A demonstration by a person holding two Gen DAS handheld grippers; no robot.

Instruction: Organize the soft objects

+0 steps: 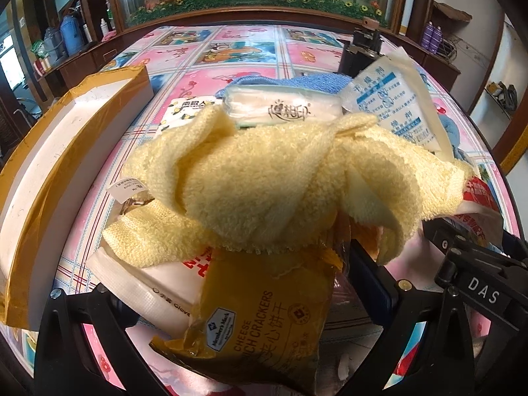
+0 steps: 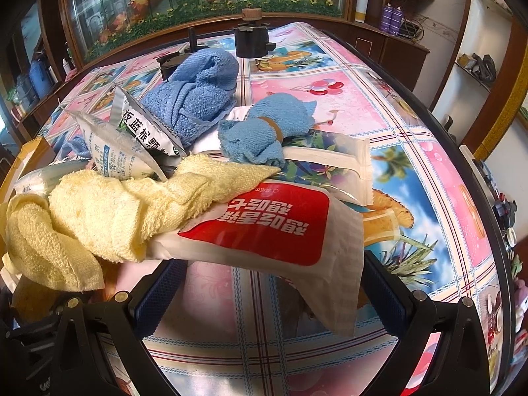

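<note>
Yellow towel [image 1: 264, 178] lay crumpled mid-table atop cracker bag [image 1: 264, 323] and packets. Left gripper [image 1: 231, 297] jaws spread around bag. Right gripper [image 2: 267, 283] jaws spread around red-white pouch [image 2: 264, 227]. Box [image 1: 59, 171] hemmed left; table [image 2: 412, 125] open toward right edge.

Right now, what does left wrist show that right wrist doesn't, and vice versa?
Left wrist only: the yellow cheese cracker packet between the left hand-held gripper fingers, a white tissue pack, and the tape-wrapped box at left.

Right wrist only: the small blue cloth bound with a band, and the crumpled blue towel in full; the open right hand-held gripper sits under the red-and-white packet.

Both: the yellow towel, the desiccant sachet, and the patterned tablecloth.
</note>
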